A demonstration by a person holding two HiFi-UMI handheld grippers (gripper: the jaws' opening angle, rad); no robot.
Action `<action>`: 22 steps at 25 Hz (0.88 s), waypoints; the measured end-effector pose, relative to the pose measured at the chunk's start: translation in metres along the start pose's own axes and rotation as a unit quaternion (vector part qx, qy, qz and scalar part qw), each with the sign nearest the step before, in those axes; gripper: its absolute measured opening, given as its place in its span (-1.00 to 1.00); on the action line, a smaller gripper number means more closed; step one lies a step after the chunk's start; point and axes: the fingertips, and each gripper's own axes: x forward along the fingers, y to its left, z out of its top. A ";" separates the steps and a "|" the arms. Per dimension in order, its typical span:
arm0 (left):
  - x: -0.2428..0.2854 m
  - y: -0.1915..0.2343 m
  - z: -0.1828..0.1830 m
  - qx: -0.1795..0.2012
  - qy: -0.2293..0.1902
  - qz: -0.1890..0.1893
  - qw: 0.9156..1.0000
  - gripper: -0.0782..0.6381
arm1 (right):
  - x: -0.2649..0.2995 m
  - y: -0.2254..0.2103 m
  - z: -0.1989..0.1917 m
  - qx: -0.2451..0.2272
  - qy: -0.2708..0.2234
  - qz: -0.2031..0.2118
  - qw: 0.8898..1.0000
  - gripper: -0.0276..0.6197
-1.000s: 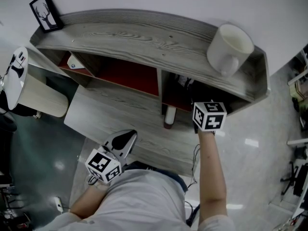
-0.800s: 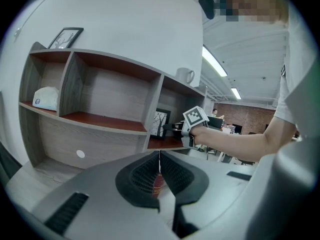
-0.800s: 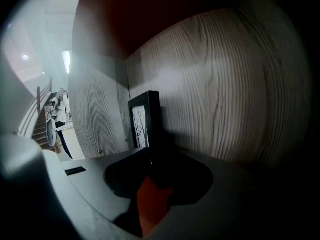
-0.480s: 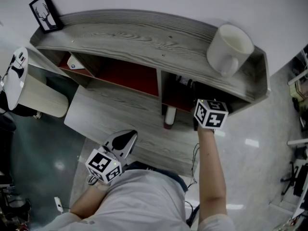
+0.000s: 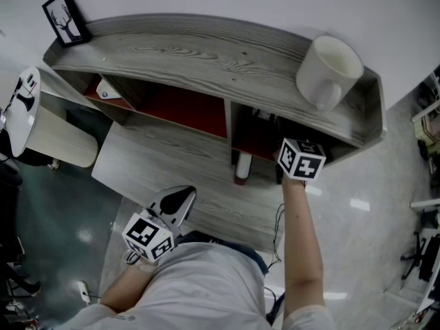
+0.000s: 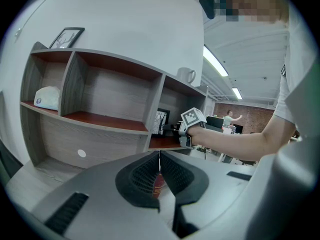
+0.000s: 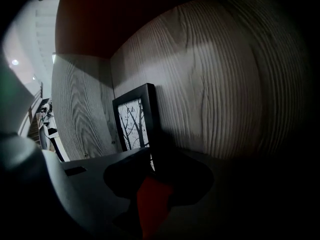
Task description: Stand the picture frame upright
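Inside the lower right bay of the shelf (image 5: 192, 50), your right gripper (image 7: 151, 165) faces the frame (image 7: 134, 124). The frame stands on edge on the red floor, just before the grey back wall (image 7: 215, 84); whether it leans on that wall cannot be told. The right fingers (image 7: 122, 176) have just been opening and stand parted. The frame's lower corner sits in the gap at their tips, and the pads do not appear to press on it, though the bay is dark. Your left gripper (image 6: 159, 156) hovers near the front edge of the counter (image 5: 172, 163), outside the shelf, its fingers (image 6: 140, 176) closed together on nothing.

Judged step: release, with the frame already upright and the task nearly done.

Next move: draw the right gripper straight back out of the bay, along the line it points, with the fingers held wide so that neither pad drags the lower corner. Hold the wrist steady, since a twist or sideways drift on the way out could tip the frame forward. The left gripper need not move.
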 end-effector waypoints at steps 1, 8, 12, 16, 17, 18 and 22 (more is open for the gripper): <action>0.000 0.000 0.000 0.001 0.000 0.000 1.000 -0.73 | 0.000 -0.001 -0.001 0.003 0.001 0.000 1.000 -0.59; -0.001 0.000 0.000 -0.001 0.002 0.002 1.000 -0.73 | 0.002 -0.003 -0.002 0.004 0.005 -0.003 1.000 -0.59; 0.000 0.001 0.000 -0.002 0.000 0.001 1.000 -0.73 | 0.001 -0.002 -0.003 0.006 0.006 -0.003 1.000 -0.59; 0.000 0.000 0.000 -0.002 0.000 0.001 1.000 -0.73 | 0.000 -0.001 -0.003 0.006 0.004 -0.001 1.000 -0.59; 0.000 0.000 0.000 -0.002 0.000 0.000 1.000 -0.73 | 0.000 -0.001 -0.002 0.007 0.002 -0.001 1.000 -0.59; 0.000 -0.001 0.000 -0.001 0.000 0.000 1.000 -0.73 | 0.000 -0.001 -0.002 0.007 0.001 0.000 1.000 -0.59; -0.001 -0.002 0.000 0.000 0.001 -0.002 1.000 -0.73 | 0.000 0.002 0.001 0.001 -0.006 0.003 1.000 -0.59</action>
